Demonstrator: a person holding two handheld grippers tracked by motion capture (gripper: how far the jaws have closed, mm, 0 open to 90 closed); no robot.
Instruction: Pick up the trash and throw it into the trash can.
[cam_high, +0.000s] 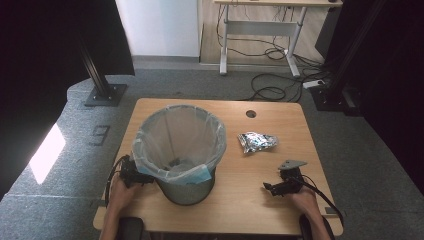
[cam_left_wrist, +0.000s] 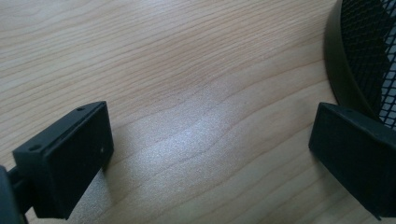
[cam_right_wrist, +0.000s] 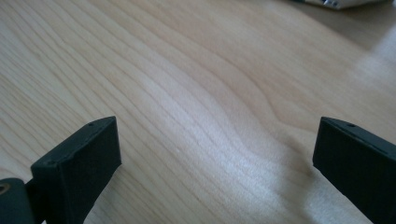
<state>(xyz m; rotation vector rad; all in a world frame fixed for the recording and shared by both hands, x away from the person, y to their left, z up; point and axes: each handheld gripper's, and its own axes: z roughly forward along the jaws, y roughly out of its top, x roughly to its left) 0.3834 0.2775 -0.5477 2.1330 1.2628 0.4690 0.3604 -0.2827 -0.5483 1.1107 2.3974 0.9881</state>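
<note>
A wooden table (cam_high: 280, 130) carries a black mesh waste bin (cam_high: 186, 187) lined with a clear plastic bag (cam_high: 175, 132); it stands left of centre, towards the near edge. A strip of blue shows at the bag's near rim, and some dark scraps lie at the bottom. To the right of the bin and a little farther off lies a crumpled silver foil wrapper (cam_high: 256, 141), well apart from both grippers.

The left gripper (cam_high: 134, 176) sits low at the near left, just beside the bin's side — in the left gripper view its jaws stand wide apart over bare wood with nothing between them, and the bin's mesh wall (cam_left_wrist: 369, 51) rises just by the right-hand jaw.

The right gripper (cam_high: 280, 187) rests near the table's near right, a grey plate on top and its cable trailing back. Its jaws too are spread wide and empty, bare wood grain between them — a pale edge of something shows at the far top of the right gripper view, too little to tell what
</note>
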